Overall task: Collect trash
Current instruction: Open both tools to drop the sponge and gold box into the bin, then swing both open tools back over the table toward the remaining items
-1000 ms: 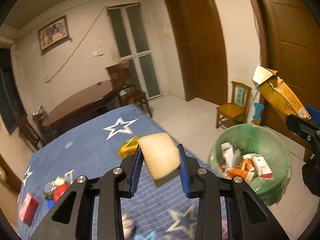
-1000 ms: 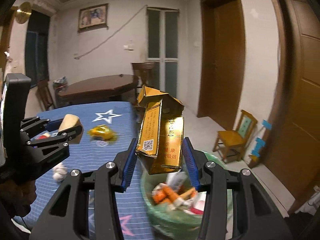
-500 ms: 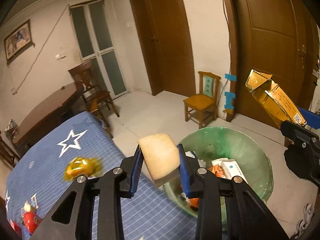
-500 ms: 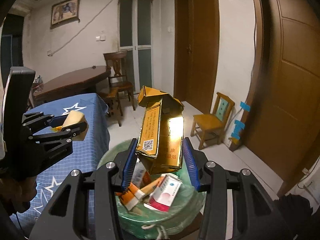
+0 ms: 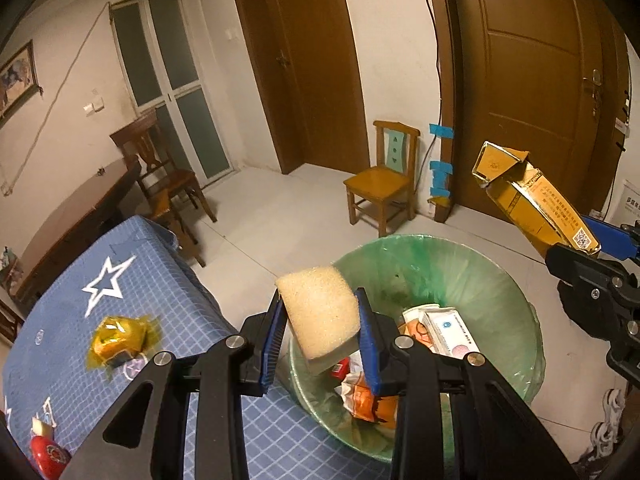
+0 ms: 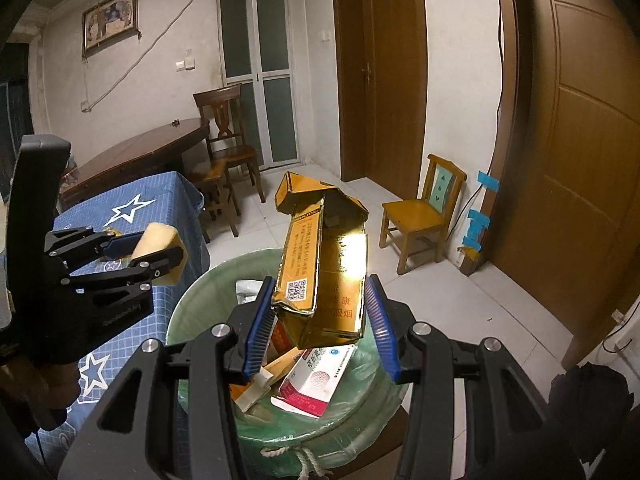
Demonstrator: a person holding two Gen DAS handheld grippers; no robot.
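Sponge (image 5: 320,312) clamped in left hand-held gripper (image 5: 322,342), gold carton (image 6: 324,276) in right hand-held gripper (image 6: 320,320); wrapper (image 5: 118,340) left-view only

Small wooden chair (image 5: 383,176) by door (image 5: 532,80); dark table (image 6: 140,158); framed picture (image 6: 110,18).

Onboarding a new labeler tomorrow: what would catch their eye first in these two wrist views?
Likely the gold carton, crumpled open at its top, between the right gripper's blue pads above the green-lined trash bin. Next, the yellow sponge pinched in the left gripper over the bin's near rim. A gold wrapper lies on the blue star tablecloth to the left.
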